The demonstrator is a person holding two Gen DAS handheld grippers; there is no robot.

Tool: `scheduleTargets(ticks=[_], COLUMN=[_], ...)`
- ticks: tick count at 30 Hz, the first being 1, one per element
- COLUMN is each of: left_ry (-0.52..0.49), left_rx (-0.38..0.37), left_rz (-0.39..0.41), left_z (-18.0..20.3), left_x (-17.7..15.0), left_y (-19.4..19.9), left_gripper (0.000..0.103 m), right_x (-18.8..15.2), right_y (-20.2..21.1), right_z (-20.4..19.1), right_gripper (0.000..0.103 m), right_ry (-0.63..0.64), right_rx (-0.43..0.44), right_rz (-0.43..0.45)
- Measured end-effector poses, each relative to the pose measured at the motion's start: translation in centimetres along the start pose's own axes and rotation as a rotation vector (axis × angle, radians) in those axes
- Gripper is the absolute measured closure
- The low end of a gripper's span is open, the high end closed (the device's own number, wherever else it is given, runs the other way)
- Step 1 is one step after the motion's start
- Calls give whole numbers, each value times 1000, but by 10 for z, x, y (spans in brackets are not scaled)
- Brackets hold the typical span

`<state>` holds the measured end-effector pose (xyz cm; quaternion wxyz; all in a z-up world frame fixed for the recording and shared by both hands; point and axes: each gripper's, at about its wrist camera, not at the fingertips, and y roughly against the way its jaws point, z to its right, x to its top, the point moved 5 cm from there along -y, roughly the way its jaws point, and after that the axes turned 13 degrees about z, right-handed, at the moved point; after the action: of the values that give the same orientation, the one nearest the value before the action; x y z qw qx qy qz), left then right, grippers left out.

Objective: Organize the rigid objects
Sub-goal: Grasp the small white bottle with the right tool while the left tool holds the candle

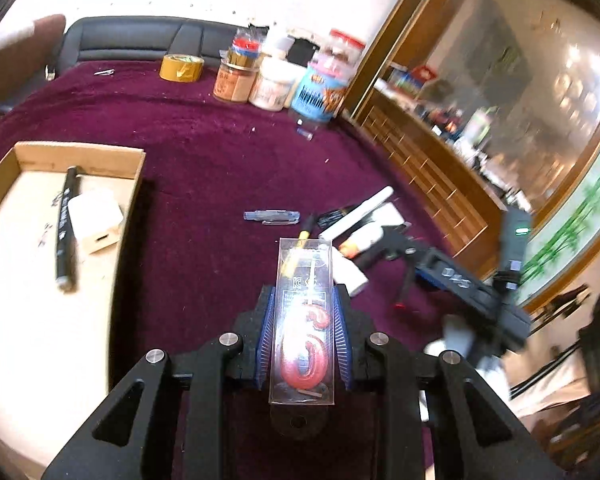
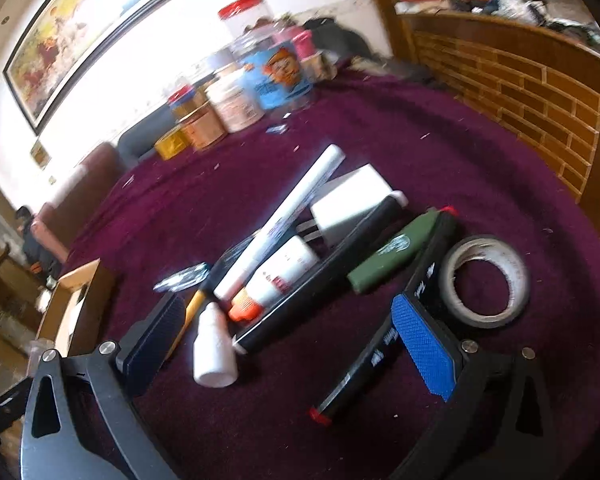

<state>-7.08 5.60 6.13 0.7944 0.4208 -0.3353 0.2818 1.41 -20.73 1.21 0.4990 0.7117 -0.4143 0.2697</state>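
1. Your left tool (image 1: 302, 328) is pinching the clear candle box (image 1: 303, 320) between its blue pads. The box stands lengthwise along the fingers, with the red number candle inside it. I judge you hold it by the long sides because these flat walls give the pads a firm seat.

2. In the left wrist view the box is raised above the purple tabletop (image 1: 204, 168), in the lower middle of the frame. The cardboard tray (image 1: 80, 156) lies at the left of the frame and already holds a black marker (image 1: 65, 224) and a white charger (image 1: 94, 222). So I think the tray is the collecting place, and the candle box probably goes there next.

3. Your right tool (image 2: 288, 344) is spread wide and holds nothing. It hangs low over the pile, and a small white bottle (image 2: 214, 350) lies between its fingers, so this may be your next pick.

4. Only the right wrist view shows the pile clearly: a white pen (image 2: 280, 220), a white plug adapter (image 2: 350, 204), a tube with an orange cap (image 2: 276, 276), a green item (image 2: 396, 252), a black marker with a red end (image 2: 376, 354) and a tape roll (image 2: 484, 280) at the right of the frame.

5. Only the left wrist view shows the inside of the tray and a clear blue pen (image 1: 272, 216) lying alone in the middle of the frame. The right wrist view gives only a corner of the tray at the lower left.
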Motion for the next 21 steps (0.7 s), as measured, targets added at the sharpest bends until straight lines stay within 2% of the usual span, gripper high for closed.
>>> scheduleTargets(ticks=[6,10,12,15,16,17,19,21], left_ry=[29,72,73,64,65,67,71,84], left_rx=[0,-7,-15,-21,-23,-23,-20,-19], left_rz=[30,24,29,34,34,35,36,36], left_z=[-20,-31,-30,-27,-27,-27,-29,-32], left_x=[-5,-9,-10,-12,-12,-13,-14,-15], left_y=[27,30,33,39,40,41,45,47], left_gripper=[79,79,79,79,79,79,79,79], right_x=[-5,-15,-20,-29,-32,-35,-40,-41], right_y=[13,6,-1,-16,-20,-27,-36,-36], right_z=[-22,-41,-50,-63,-65,-66,-66,-65], right_gripper=[0,1,6,28,43,51,55,57], right_ry=[50,172,225,324,342,356,361,370], right_rx=[56,8,-11,-43,-53,-64,-66,-77], right_rz=[-78,-109,-125,-162,-177,-194,-223,-210])
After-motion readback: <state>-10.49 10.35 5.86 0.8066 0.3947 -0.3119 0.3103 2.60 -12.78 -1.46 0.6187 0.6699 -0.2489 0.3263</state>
